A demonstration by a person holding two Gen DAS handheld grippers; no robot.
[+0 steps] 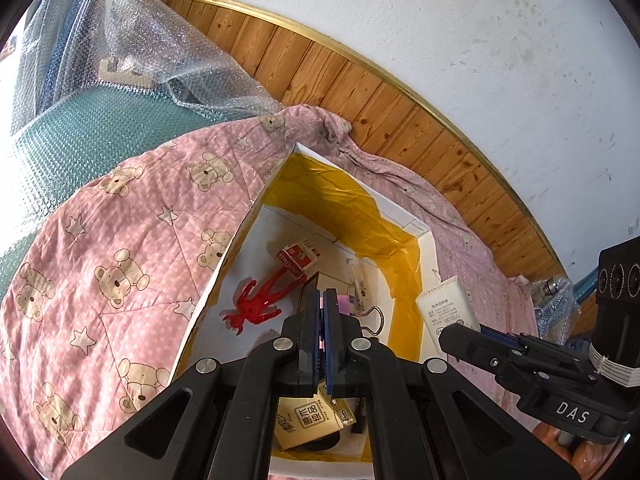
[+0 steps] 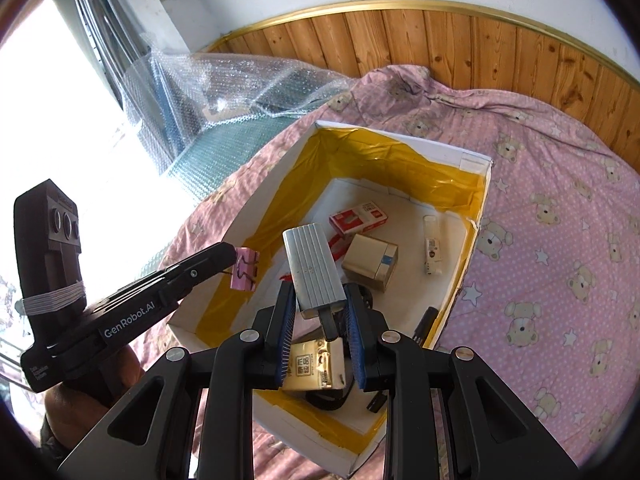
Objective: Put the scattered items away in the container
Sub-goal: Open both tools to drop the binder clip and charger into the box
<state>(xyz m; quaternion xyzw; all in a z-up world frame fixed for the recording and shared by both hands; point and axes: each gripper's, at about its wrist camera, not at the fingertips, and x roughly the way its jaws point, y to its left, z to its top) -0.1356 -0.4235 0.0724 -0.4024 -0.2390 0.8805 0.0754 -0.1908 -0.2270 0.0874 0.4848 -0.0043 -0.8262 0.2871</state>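
Observation:
The container is a white box [image 1: 425, 240] [image 2: 478, 162] lined with yellow tape, lying on a pink bear quilt. My left gripper [image 1: 322, 297] [image 2: 231, 253] is shut on a pink binder clip [image 1: 345, 305] [image 2: 245, 269] and hangs over the box's left side. My right gripper [image 2: 320, 293] [image 1: 449, 335] is shut on a white ribbed power adapter [image 2: 315, 270] [image 1: 445, 309], held above the box near its right wall. Inside lie a red figure [image 1: 256, 305], a red-white small box [image 2: 360, 218], a beige box [image 2: 370, 261], a clear tube [image 2: 432, 249] and a gold pack [image 2: 316, 365].
The pink quilt [image 1: 120, 248] [image 2: 560, 240] spreads all round the box. Bubble wrap [image 1: 168, 48] [image 2: 240, 80] is piled at the far left by a bright window. A wood-panelled wall [image 2: 440, 36] runs behind. A black marker [image 2: 424, 322] leans at the box's right wall.

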